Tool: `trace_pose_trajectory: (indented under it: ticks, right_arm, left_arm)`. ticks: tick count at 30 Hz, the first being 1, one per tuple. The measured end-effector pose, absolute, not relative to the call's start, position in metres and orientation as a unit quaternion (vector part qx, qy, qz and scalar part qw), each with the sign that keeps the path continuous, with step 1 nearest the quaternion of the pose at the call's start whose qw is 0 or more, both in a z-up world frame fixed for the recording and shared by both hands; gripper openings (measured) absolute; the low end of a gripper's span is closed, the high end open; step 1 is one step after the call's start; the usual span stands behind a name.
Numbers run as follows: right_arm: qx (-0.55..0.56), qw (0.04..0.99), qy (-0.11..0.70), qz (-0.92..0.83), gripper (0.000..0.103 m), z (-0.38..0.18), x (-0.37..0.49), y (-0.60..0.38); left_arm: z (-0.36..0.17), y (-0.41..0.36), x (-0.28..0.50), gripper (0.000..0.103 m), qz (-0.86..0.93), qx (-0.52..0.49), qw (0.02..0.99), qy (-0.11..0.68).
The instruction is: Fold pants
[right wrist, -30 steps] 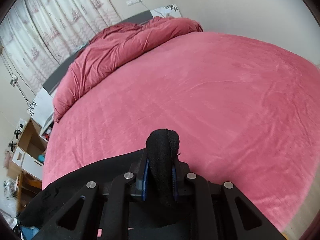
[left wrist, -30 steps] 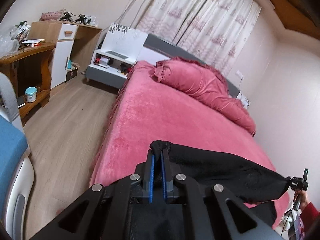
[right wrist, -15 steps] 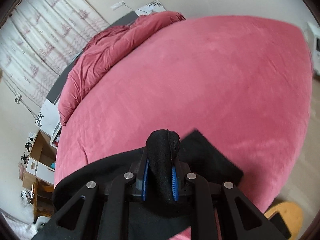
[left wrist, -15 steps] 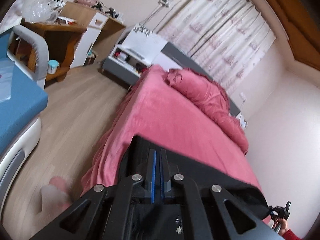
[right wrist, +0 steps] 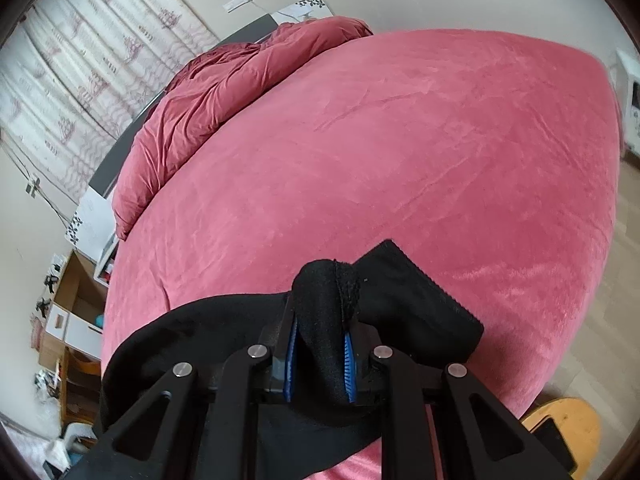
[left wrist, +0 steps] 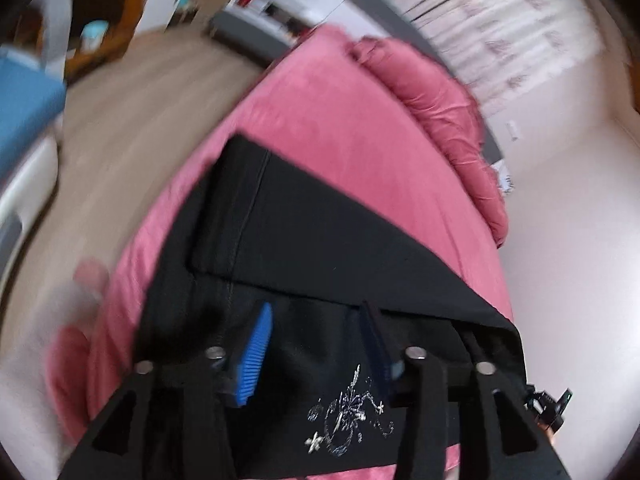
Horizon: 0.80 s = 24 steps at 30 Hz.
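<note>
Black pants (left wrist: 320, 248) lie folded across the near edge of the pink bed (left wrist: 340, 120), a silver embroidered motif (left wrist: 348, 420) showing on the lower layer. My left gripper (left wrist: 316, 316) hangs just over them and its jaws are opening. The blue pads (left wrist: 256, 352) stand wide apart; fabric lies below them, not pinched. My right gripper (right wrist: 320, 320) is shut on a bunched end of the pants (right wrist: 400, 292), a hump of cloth standing up between its pads. The left wrist view is blurred and shows the right gripper (left wrist: 548, 404) small at the pants' far end.
A rumpled pink duvet (right wrist: 224, 88) lies along the headboard by the curtains. Left of the bed are wooden floor (left wrist: 120, 120), a blue chair (left wrist: 24, 96) and a nightstand. A wooden stool (right wrist: 568, 424) stands by the bed's foot. A person's foot (left wrist: 88, 276) shows, blurred.
My left gripper has opened, let go of the pants and dropped toward the bed. The pants now lie doubled over on the bedspread. The right gripper keeps its grip.
</note>
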State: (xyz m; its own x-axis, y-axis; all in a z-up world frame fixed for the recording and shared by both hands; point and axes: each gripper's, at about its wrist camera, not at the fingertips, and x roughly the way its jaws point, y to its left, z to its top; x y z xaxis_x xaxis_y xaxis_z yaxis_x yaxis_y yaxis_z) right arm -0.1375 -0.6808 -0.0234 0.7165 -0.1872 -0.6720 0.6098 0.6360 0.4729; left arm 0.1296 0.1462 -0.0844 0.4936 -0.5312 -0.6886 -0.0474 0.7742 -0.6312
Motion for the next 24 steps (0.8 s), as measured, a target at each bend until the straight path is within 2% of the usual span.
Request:
trace_pose_trajectory:
  ticks: [1,5,9,10,11,12,17,22,24]
  right_arm:
    - [0.357,0.855,0.295,-0.234,0.018,-0.022,-0.136,-0.682]
    - [0.357,0.856,0.289,-0.237,0.018,-0.016,-0.13,-0.687]
    - [0.336,0.86,0.302,-0.239,0.018,-0.012,-0.117,-0.688]
    - [0.332,0.858,0.308,-0.243,0.018,-0.012,-0.112,-0.69]
    - [0.333,0.856,0.311,-0.245,0.018,-0.011,-0.105,-0.692]
    - [0.335,0.854,0.312,-0.247,0.018,-0.009,-0.1,-0.695]
    - [0.304,0.86,0.324,-0.251,0.018,0.026,-0.054,-0.704]
    - [0.263,0.904,0.245,-0.232,0.018,0.098,-0.033,-0.704]
    - [0.238,0.92,0.218,-0.22,0.018,0.114,-0.038,-0.698]
  left_arm:
    - [-0.092,0.143,0.136,0.057,-0.13,-0.308,0.803,0.493]
    - [-0.115,0.149,0.152,0.058,-0.052,-0.361,0.772,0.521]
    - [-0.143,0.159,0.158,0.054,-0.004,-0.442,0.731,0.52]
    - [-0.146,0.16,0.155,0.042,0.005,-0.462,0.727,0.508]
    - [-0.148,0.159,0.154,0.009,0.007,-0.476,0.726,0.497]
    - [-0.148,0.155,0.156,0.006,-0.001,-0.478,0.725,0.496]
    - [-0.117,0.16,0.15,0.006,-0.023,-0.48,0.75,0.455]
    - [-0.056,0.193,0.132,0.005,-0.111,-0.561,0.736,0.361]
    - [-0.035,0.207,0.118,0.006,-0.133,-0.561,0.745,0.335]
